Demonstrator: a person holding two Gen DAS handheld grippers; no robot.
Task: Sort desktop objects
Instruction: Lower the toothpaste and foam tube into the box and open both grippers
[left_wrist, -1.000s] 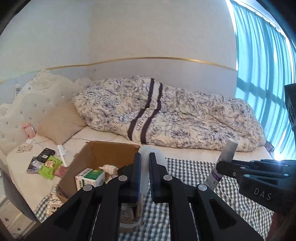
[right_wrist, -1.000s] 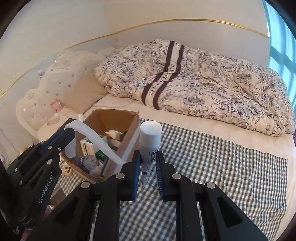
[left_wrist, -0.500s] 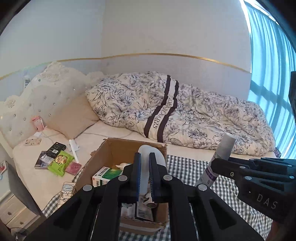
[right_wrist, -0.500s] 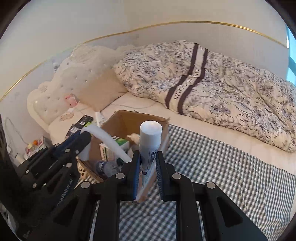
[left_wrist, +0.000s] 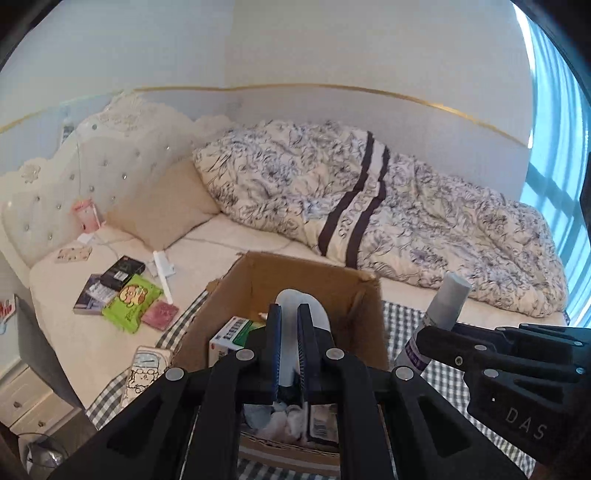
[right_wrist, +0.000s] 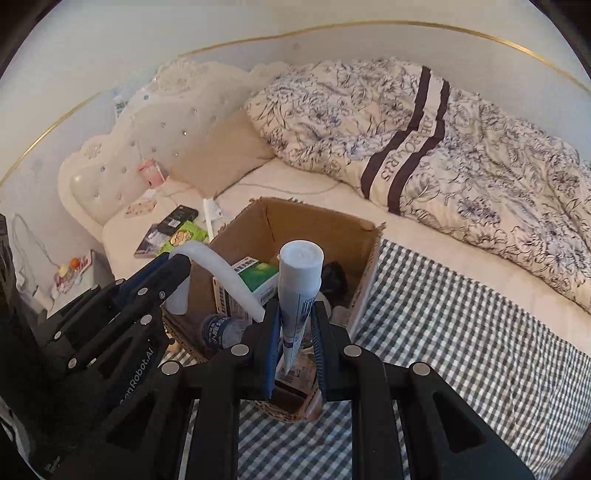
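My left tool (left_wrist: 287, 325) was clamped on a white curved bottle (left_wrist: 300, 314) and my right tool (right_wrist: 294, 328) on a white tube (right_wrist: 300, 280), both poised over the cardboard box (right_wrist: 364, 236). Inside the box lay a green-and-white carton (right_wrist: 255, 277). I judged this the drop-off step; next, each tool would need to lower and let go. Beyond the box lay the quilt (right_wrist: 424, 122).

My tongs: left tongs (left_wrist: 288, 328) and right tongs (right_wrist: 294, 325) matte black, silver screws, blue inner pads; "DAS" and "GenRobot.AI" lettering.
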